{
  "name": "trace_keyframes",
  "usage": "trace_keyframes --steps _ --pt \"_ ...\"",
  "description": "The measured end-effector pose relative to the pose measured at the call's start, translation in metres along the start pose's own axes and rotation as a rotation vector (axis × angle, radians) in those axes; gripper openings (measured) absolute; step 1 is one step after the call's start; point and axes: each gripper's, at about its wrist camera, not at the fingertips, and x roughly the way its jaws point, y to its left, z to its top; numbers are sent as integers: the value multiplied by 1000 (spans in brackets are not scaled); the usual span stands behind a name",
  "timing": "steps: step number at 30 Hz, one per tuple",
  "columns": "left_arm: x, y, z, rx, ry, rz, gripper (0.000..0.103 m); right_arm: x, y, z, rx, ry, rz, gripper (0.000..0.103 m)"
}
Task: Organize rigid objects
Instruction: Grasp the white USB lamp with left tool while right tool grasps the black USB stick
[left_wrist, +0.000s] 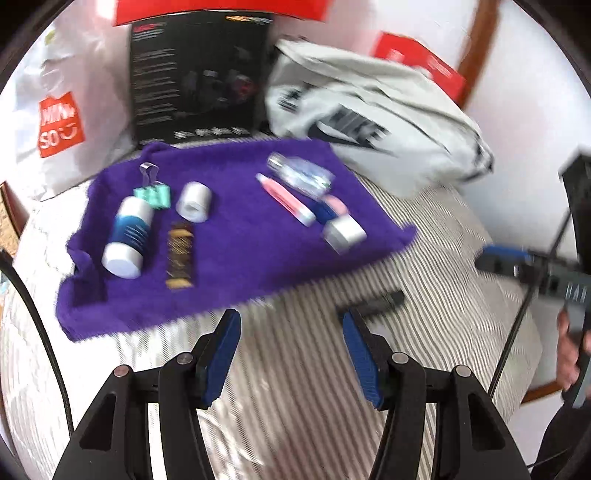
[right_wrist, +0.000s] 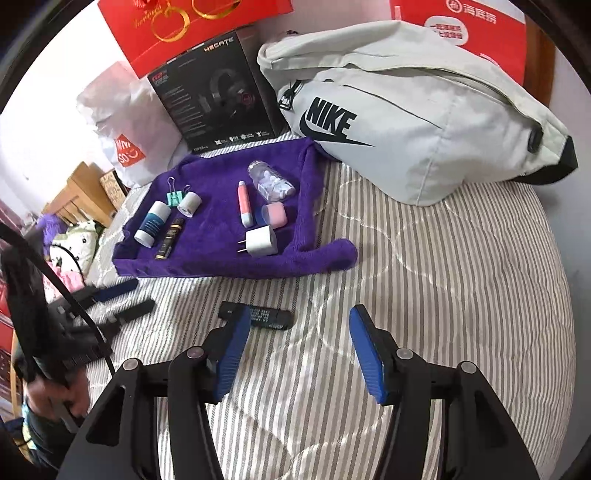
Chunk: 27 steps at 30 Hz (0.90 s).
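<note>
On the striped quilt just short of the towel (right_wrist: 236, 258) lies a flat black stick (right_wrist: 258, 315), matte and rectangular, with pale print on its face. Its left end sits behind the left pad of the right claw (right_wrist: 297, 350), whose ribbed blue pads are spread wide, holding nothing. Beside the towel's near edge the left claw (left_wrist: 291, 352) is likewise spread and empty. Upon the fuzzy purple towel rest a smooth white charger (right_wrist: 262, 242), a pink tube (right_wrist: 244, 203) and a clear bottle (right_wrist: 271, 181).
</note>
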Motion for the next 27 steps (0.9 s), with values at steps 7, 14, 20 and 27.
trace_keyframes --steps 7,14,20,27 --pt "25 -43 -18 92 23 -31 55 -16 -6 -21 14 -8 -34 56" --pt "52 -68 -22 190 65 -23 55 -28 -31 -40 60 -10 -66 56" --pt "66 -68 -24 191 86 -36 50 -28 -50 -47 96 -3 -77 56" --pt "71 -78 -22 250 73 -45 23 -14 -55 -50 101 34 -75 56"
